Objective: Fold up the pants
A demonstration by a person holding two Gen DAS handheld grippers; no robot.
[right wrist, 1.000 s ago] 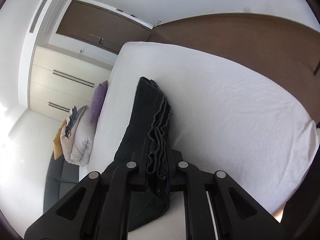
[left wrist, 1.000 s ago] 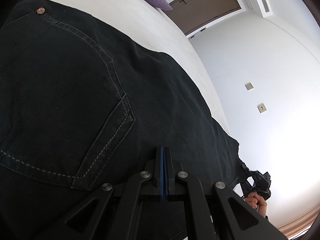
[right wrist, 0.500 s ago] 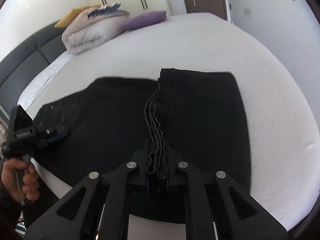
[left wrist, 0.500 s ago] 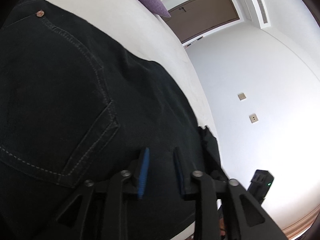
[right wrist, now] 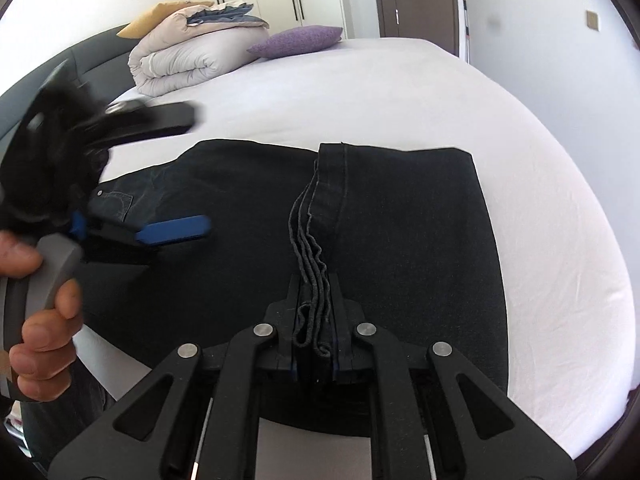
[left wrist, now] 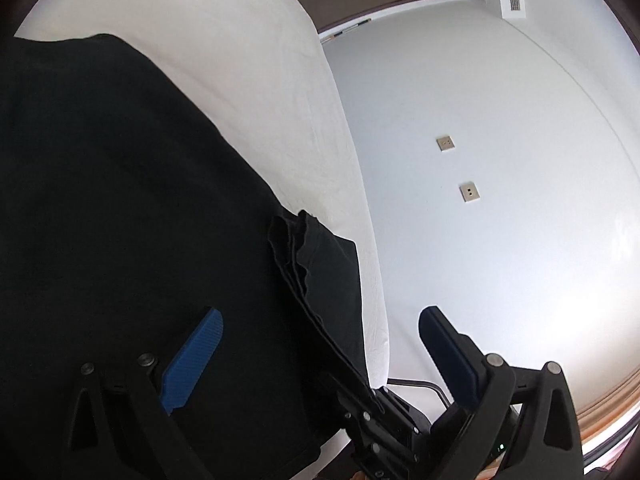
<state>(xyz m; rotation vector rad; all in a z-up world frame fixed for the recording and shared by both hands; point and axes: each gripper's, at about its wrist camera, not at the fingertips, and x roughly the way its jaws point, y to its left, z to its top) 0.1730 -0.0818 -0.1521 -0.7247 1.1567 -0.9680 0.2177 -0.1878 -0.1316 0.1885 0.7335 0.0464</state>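
Off comes the left gripper: a second ago its blue pads were pressed together on the dark denim, half a second ago they had parted a little, and now the jaws are opening wide with nothing between them, the tool blurred as it hovers above the waist end of the cloth. Meanwhile the right gripper, which a second ago was rolled on its side, now sits level.

Biggest thing first: the bed, under a white sheet, fills both views. At its far end sits a rolled duvet with a purple pillow beside it, wardrobe doors behind.

Across the near part of the sheet lie the black pants, spread flat, with the leg end folded over onto the body so the hem stack stands as a ridge down the middle. A back pocket with pale stitching shows at the left, just beside the lower blue pad.

Right gripper's jaws are clamped tight on the bunched hem layers, the wavy edges poking up between the black fingers. From the left wrist view that same clamp appears low in the frame, gripping the fold's near corner at the mattress edge.

Smallest: a hand wraps the grey handle of the left tool.
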